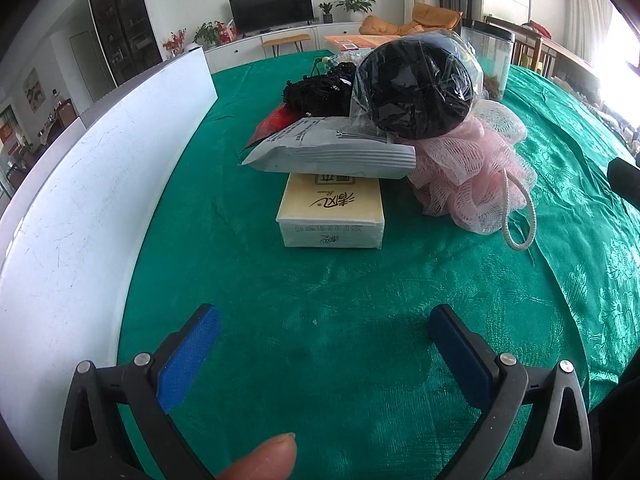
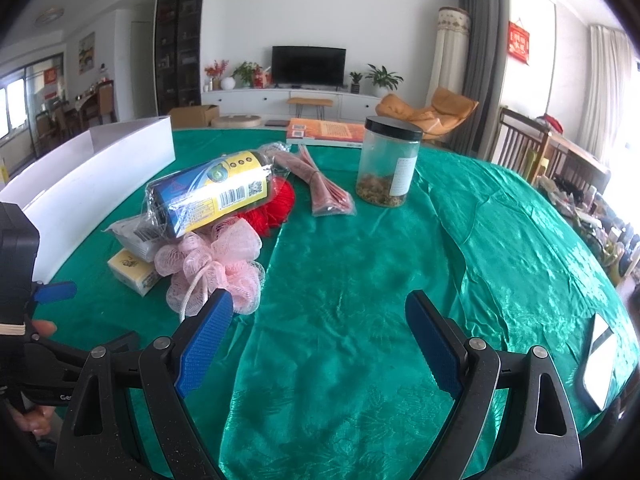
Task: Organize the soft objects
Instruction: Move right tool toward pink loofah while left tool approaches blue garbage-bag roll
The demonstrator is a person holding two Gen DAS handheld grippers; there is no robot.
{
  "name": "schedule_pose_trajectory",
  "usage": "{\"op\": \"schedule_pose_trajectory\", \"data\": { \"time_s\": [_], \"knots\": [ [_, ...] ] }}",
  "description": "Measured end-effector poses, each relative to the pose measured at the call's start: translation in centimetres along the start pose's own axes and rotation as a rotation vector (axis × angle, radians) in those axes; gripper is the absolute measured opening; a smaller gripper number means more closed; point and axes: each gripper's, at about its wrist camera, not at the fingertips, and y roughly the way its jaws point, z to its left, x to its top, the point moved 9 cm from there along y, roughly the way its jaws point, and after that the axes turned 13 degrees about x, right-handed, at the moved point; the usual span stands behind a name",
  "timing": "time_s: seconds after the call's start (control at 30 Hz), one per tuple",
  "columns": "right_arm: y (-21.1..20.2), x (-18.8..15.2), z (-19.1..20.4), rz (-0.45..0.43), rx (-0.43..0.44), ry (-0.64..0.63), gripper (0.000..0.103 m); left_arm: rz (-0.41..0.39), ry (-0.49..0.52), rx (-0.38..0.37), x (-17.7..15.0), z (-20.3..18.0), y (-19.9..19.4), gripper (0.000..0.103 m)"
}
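A pile of soft goods sits mid-table on the green cloth. In the left wrist view a yellow tissue pack [image 1: 332,212] lies nearest. A grey-white packet [image 1: 332,148] rests on it, and a black roll in clear plastic [image 1: 416,84] tops the pile. A pink mesh pouf [image 1: 472,176] leans against the pile's right side. My left gripper [image 1: 324,344] is open, short of the tissue pack, with nothing between its pads. In the right wrist view the pouf [image 2: 216,264] lies just beyond the left fingertip of my open right gripper [image 2: 320,340]. Red yarn [image 2: 276,204] shows behind the roll [image 2: 208,192].
A long white box [image 1: 80,200] [image 2: 92,168] runs along the table's left side. A clear jar with a black lid [image 2: 388,164], a pink flat packet [image 2: 320,184] and an orange book [image 2: 328,132] lie farther back. A phone [image 2: 598,360] sits at the right edge.
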Motion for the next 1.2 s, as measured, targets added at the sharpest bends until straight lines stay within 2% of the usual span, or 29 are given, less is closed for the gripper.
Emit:
{"op": "schedule_pose_trajectory", "data": {
  "time_s": [0.43,0.63,0.77,0.87,1.03,1.1,1.2],
  "knots": [
    [0.4,-0.3,0.7,0.022,0.035,-0.007,0.09,0.028,-0.03,-0.04,-0.2,0.3,0.5,0.103],
    [1.3,-0.9,2.2,0.058,0.146,0.003,0.09,0.054,-0.053,-0.068,0.0,0.3,0.9,0.103],
    [1.6,-1.1,2.7,0.068,0.169,0.004,0.09,0.056,-0.051,-0.068,0.1,0.3,1.0,0.103],
    [1.7,-1.1,1.9,0.076,0.164,0.035,0.09,0.06,-0.054,-0.067,0.0,0.4,1.0,0.103],
    [1.1,-1.3,-3.1,0.07,0.081,0.184,0.09,0.046,-0.029,-0.095,-0.8,0.8,0.6,0.103],
    [1.1,-1.5,-3.8,0.074,0.121,0.231,0.09,0.05,0.007,-0.113,-1.0,0.7,0.4,0.103],
    [1.5,-1.6,-1.6,0.089,0.249,0.209,0.09,0.044,0.035,-0.138,-1.8,1.0,-0.1,0.103]
  ]
}}
